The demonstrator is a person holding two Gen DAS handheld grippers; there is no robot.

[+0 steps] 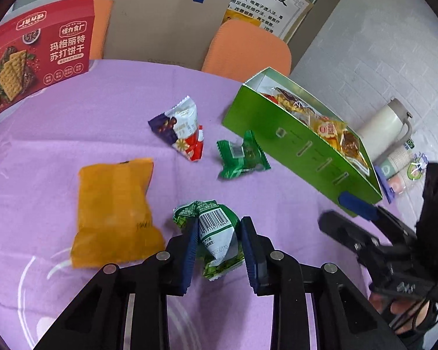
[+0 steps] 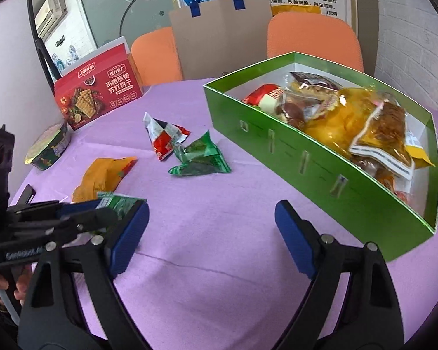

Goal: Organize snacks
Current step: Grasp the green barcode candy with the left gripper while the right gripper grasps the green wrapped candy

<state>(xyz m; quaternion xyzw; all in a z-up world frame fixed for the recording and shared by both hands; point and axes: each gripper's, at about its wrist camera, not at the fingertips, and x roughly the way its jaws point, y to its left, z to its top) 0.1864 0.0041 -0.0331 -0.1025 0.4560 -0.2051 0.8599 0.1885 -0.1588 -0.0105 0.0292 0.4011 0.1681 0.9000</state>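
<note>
The left gripper [image 1: 219, 248] has clamped its blue pads on the crumpled green snack packet [image 1: 211, 230] lying near on the purple tablecloth [image 1: 277, 204], presumably to carry it right into the green box [image 2: 321, 160]. The right gripper [image 2: 211, 233] hangs open and empty beside that box, likely waiting its turn.

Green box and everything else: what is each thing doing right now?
Green box: open, partly filled with snacks.
Left gripper: shut on the green barcode packet.
Right gripper: open, empty.
Orange packet: lying flat on the cloth.
Red cracker box: standing upright.
</note>
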